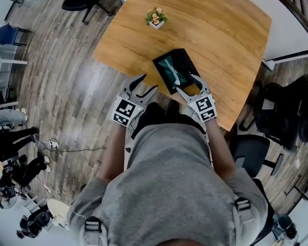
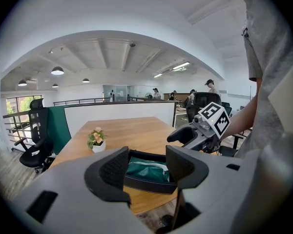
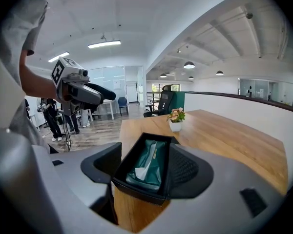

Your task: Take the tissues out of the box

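left claw (image 1: 145,84), right claw (image 1: 190,85): both open, empty. box (image 1: 189,63) at bench (image 1: 220,29) 6 o'clock edge, tissues (image 1: 173,69) inside; tab (image 3: 143,169) probably centred, view's small. Brace box with left from 8 o'clock, pinch tab with right, pull straight up.

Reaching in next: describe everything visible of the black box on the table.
The black box is rectangular, open-topped, leather-like with a stitched rim. It sits on the wooden table near its edge, holding a green tissue pack with one white tissue poking out. The open right claw is at its near end, contact unclear.
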A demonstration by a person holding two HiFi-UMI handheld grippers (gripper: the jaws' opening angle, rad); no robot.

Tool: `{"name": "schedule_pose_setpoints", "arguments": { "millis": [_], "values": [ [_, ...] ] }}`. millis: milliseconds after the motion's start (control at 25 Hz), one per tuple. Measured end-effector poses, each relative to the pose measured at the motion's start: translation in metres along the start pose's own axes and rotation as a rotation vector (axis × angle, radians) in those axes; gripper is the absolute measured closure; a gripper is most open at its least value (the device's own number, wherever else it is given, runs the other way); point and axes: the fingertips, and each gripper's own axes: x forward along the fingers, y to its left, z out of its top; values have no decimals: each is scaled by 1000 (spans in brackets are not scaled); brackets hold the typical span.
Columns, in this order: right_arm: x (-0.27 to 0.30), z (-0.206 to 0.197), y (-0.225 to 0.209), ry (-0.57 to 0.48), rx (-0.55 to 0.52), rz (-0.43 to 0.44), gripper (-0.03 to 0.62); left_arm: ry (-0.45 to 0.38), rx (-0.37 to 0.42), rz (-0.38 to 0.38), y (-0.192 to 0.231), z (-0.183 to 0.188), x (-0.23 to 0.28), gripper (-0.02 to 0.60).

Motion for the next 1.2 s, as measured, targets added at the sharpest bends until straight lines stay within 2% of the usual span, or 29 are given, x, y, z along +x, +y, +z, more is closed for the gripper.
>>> {"name": "schedule_pose_setpoints", "arguments": {
  "millis": [240,560,1200],
  "values": [
    [8,3,3,3,6,24,283,10,-13,13,5,-6,1,327],
    [27,-1,-7,39,15,0,284,12,-17,-11,28,-7,11,327],
    [79,-5,-15,154,89,-24,284,52,-11,-144,86,-8,51,327]
  ]
}}
